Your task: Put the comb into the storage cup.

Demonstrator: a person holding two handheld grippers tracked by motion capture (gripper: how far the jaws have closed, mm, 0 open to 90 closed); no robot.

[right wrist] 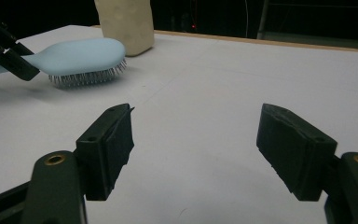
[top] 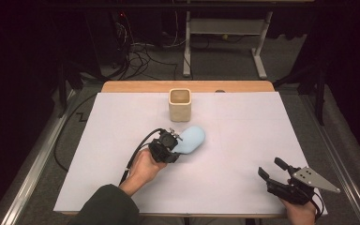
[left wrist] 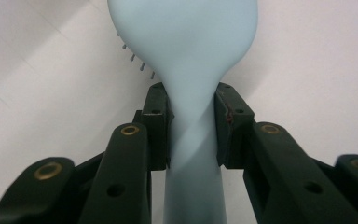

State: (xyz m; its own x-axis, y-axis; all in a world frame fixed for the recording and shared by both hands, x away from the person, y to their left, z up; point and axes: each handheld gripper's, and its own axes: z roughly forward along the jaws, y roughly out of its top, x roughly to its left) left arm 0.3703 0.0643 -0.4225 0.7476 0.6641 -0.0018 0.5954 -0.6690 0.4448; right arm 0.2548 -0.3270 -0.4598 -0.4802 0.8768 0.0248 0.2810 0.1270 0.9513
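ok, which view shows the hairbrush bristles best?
The right gripper view: the hairbrush is seen side-on, its bristles pointing down toward the white table cover. The left gripper view shows its smooth back, a few bristle tips at one edge, and the left hand-held gripper shut on the neck. The high view shows the blue back.

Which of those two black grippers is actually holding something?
The left gripper: its jaws pinch the neck of the light blue hairbrush, near the beige cup. The right gripper hangs open over the white sheet.

The left gripper (top: 176, 142) has its jaws clamped mid-table, while the right gripper (top: 274, 169) rests with jaws apart.
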